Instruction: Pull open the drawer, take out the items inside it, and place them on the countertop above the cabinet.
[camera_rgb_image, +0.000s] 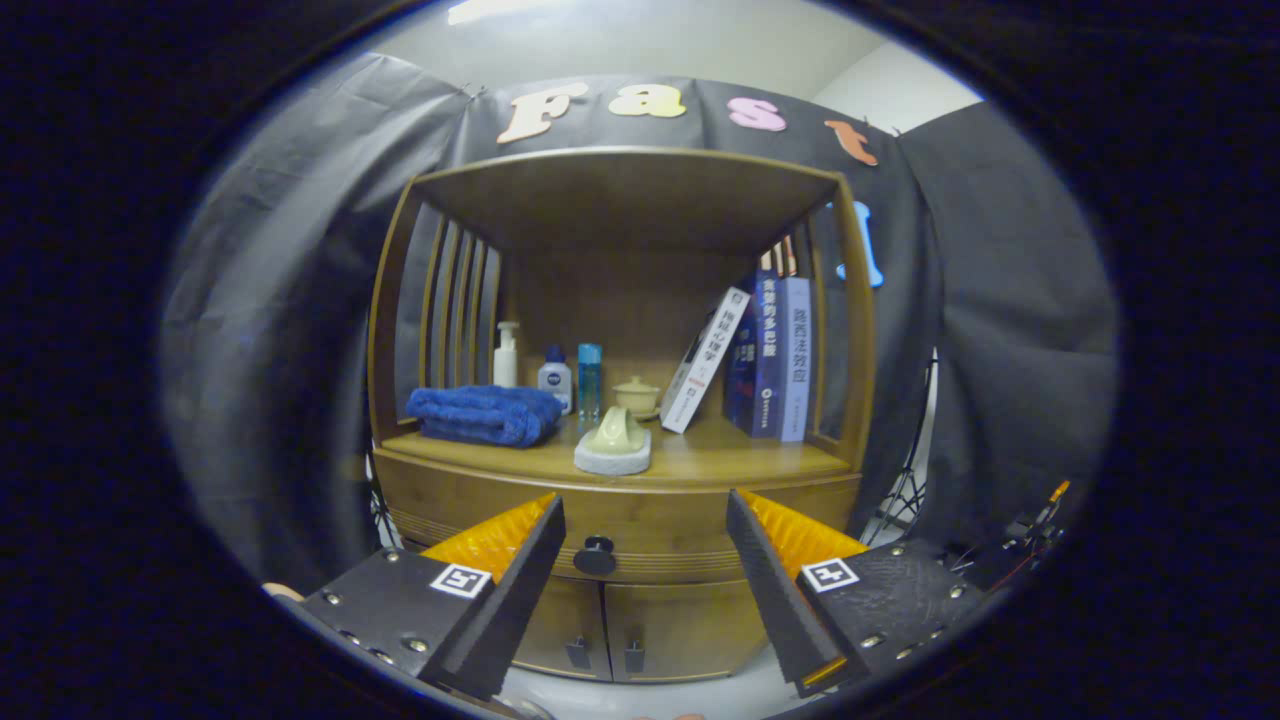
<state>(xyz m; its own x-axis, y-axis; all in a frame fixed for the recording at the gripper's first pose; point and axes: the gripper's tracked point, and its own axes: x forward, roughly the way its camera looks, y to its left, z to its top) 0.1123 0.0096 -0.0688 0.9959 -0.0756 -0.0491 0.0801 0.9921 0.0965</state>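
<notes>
Two fingers of the claw (645, 520) are standing wide apart, holding nothing, and the drawer (620, 530) is sitting closed beyond them, its dark knob (596, 555) showing between them. On the worktop (740, 462) above, a blue towel (485, 415) is lying near a pale teapot (613, 440).

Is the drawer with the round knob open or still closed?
Closed. The drawer sits flush with the cabinet front; its knob lies untouched beyond the open tongs.
</notes>
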